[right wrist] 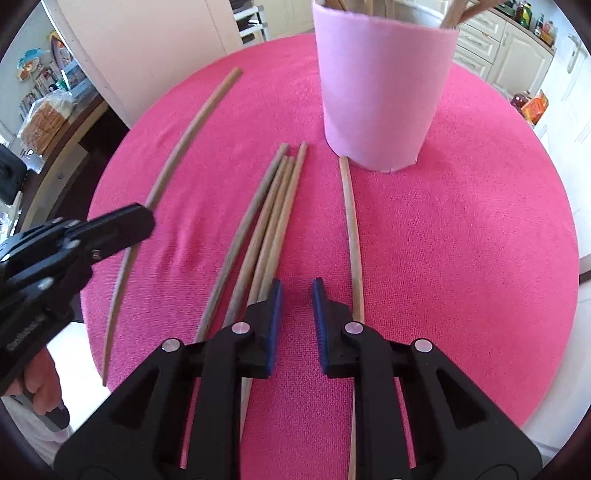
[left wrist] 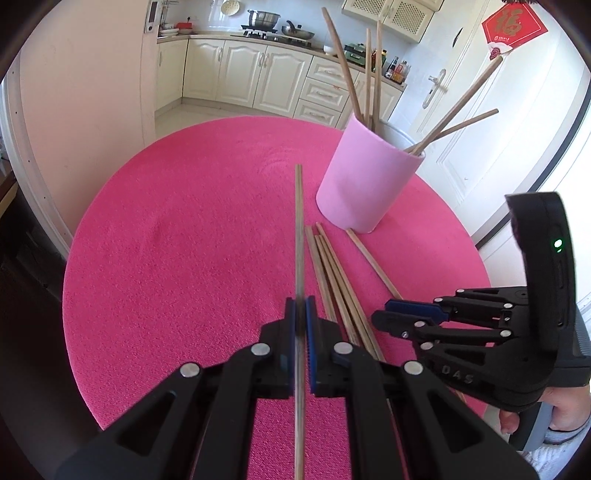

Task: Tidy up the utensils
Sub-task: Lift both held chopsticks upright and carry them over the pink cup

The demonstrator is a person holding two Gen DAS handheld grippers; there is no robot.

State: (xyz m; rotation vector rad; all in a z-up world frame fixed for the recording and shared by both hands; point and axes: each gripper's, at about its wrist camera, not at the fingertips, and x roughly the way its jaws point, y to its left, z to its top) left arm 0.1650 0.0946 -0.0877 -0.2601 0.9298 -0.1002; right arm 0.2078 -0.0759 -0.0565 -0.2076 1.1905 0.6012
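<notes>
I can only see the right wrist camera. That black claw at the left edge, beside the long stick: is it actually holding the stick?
Observer: Yes. In the left wrist view the left gripper is shut on that chopstick, which runs straight out between its pads.
Operator: The pink cup is cut off at the top for me. How many sticks are in it?
Observer: Five chopsticks stand in the pink cup: three lean left, two lean right.
Operator: And what's behind the cup?
Observer: A kitchen counter with a pot on the stove.
</notes>
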